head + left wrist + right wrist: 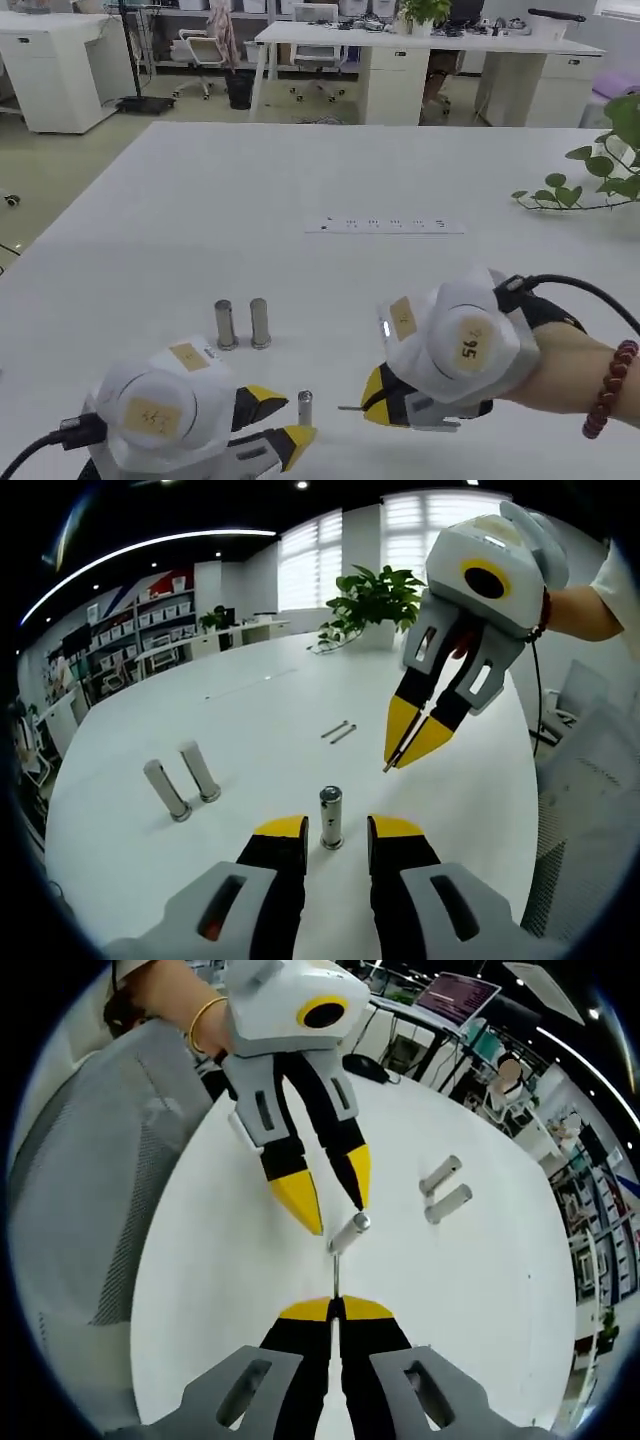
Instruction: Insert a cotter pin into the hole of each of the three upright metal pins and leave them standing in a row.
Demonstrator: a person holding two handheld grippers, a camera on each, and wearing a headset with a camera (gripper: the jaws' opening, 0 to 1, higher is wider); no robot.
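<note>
At a white table [200, 210], the left gripper [289, 419] stood open, its yellow-tipped jaws on either side of an upright pin [331, 818] with a small gap on each side and nothing gripped. The pin stood on the table just inside the jaw tips. Opposite it, the right gripper [335, 1306] was closed on a thin cotter pin [335, 1272], which stuck straight out from between its tips toward the head of the pin. The head view and the left gripper view showed the cotter pin's free end just short of the pin, not touching it. The two grippers pointed at each other, tips close together, with the pin between them. Two other pins [260, 322] stood upright side by side, beyond the left gripper and off to its left. Two spare cotters [340, 731] lay flat on the table ahead of the left gripper, past the pin and below the right gripper's tips in the left gripper view.
</note>
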